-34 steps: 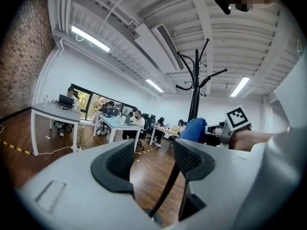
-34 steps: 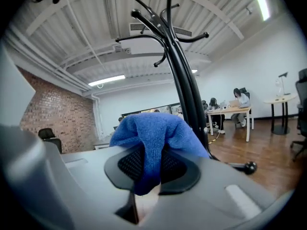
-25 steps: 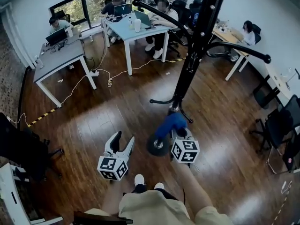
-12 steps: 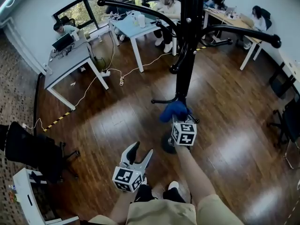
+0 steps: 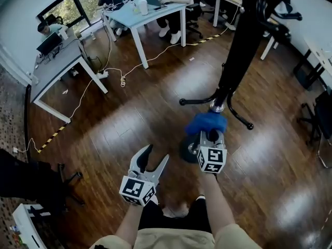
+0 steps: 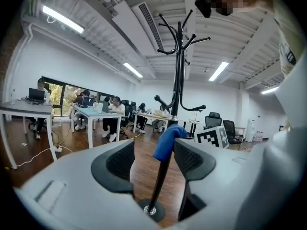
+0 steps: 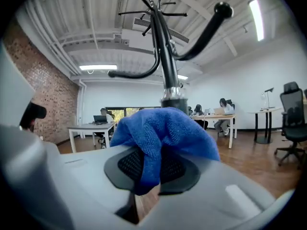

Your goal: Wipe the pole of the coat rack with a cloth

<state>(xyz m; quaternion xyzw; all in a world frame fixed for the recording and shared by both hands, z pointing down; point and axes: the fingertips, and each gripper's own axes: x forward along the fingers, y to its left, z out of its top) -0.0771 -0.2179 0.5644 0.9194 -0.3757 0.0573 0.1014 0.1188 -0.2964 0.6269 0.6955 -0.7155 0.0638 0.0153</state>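
Observation:
The black coat rack pole (image 5: 239,48) slants down from the top right to its round base (image 5: 185,150) on the wood floor. A blue cloth (image 5: 206,122) sits against the low part of the pole, just under a chrome collar (image 5: 216,107). My right gripper (image 5: 209,137) is shut on it. In the right gripper view the cloth (image 7: 163,133) bulges over the jaws of the right gripper (image 7: 153,169), with the pole (image 7: 163,47) rising right behind. My left gripper (image 5: 153,157) hangs open and empty, left of the base. The left gripper view frames the cloth (image 6: 168,140) and pole (image 6: 179,71) between the left gripper (image 6: 153,157) jaws.
The rack's curved feet (image 5: 239,119) spread over the floor beside the base. White desks (image 5: 150,12) with seated people stand at the back, and a cable (image 5: 111,79) trails across the floor. Office chairs (image 5: 317,119) stand at the right. The person's legs are below the grippers.
The head view has swung, so the pole now leans to the upper right. The right gripper still holds the cloth low on the pole. The left gripper stays open beside it.

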